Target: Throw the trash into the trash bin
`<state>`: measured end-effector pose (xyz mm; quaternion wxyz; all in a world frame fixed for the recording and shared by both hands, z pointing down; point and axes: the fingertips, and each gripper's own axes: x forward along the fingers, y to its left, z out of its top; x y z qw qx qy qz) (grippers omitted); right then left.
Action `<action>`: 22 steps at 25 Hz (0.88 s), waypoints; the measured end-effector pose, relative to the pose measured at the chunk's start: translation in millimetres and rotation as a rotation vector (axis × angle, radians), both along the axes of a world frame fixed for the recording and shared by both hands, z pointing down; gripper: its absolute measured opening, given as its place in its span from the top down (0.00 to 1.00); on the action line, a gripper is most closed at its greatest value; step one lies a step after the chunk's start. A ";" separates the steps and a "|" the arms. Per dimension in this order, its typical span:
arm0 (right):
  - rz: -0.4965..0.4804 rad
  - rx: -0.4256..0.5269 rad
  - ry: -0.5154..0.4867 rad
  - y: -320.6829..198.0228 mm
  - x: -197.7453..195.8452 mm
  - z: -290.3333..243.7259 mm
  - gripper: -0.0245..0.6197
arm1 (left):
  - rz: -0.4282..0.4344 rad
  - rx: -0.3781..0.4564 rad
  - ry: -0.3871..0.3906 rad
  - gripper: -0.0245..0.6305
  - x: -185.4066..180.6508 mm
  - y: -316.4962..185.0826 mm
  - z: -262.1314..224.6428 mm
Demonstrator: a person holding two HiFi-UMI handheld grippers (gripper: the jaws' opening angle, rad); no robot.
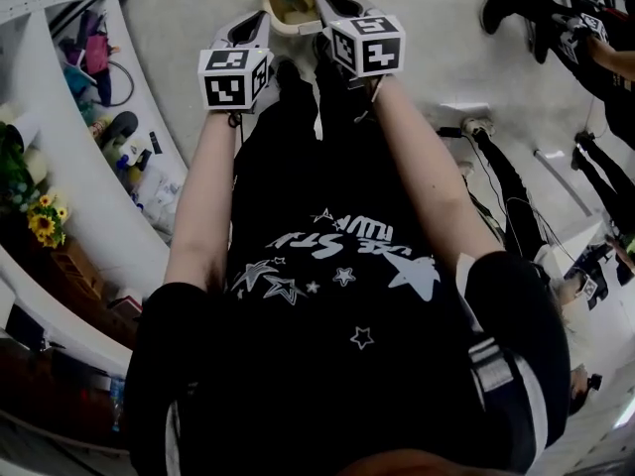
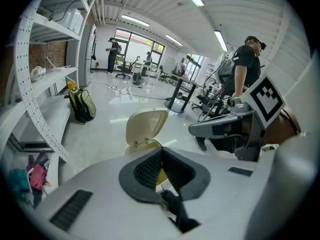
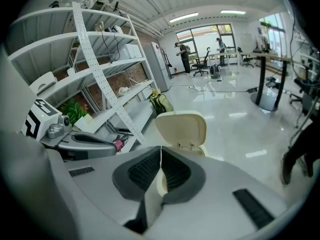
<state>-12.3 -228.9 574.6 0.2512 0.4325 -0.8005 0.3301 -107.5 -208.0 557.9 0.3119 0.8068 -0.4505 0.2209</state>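
Observation:
The cream trash bin (image 1: 281, 20) stands on the pale floor with its lid (image 2: 145, 126) tipped up, and something green and yellow lies inside it. Both grippers hang side by side just above its rim. In the head view my left gripper (image 1: 254, 24) is over the bin's left edge and my right gripper (image 1: 331, 8) over its right edge. In the left gripper view the jaws of my left gripper (image 2: 161, 150) meet at their tips, with nothing seen between them. My right gripper (image 3: 161, 148) is shut the same way and empty, with the open lid (image 3: 182, 128) just beyond it.
White shelving (image 1: 94, 181) with flowers and clutter runs along the left. A yellow-black backpack (image 2: 82, 105) leans against it further down the room. People's legs and feet (image 1: 511, 191) stand to the right, and a person in black (image 2: 246, 66) is beside a desk. Desks and office chairs fill the far end.

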 end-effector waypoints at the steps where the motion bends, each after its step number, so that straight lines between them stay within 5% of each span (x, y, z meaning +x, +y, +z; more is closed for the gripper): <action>1: 0.011 0.015 -0.006 0.2 -0.3 -6.5 0.95 | 0.004 0.005 0.004 0.95 -0.5 -0.2 -3.0; 8: 0.098 0.102 -0.061 14.8 10.4 -57.7 0.95 | 0.000 0.024 0.082 0.95 6.9 -3.9 -35.6; 22: 0.068 0.128 -0.122 51.4 30.9 -88.6 0.95 | -0.014 0.067 0.066 0.95 27.4 22.4 -70.1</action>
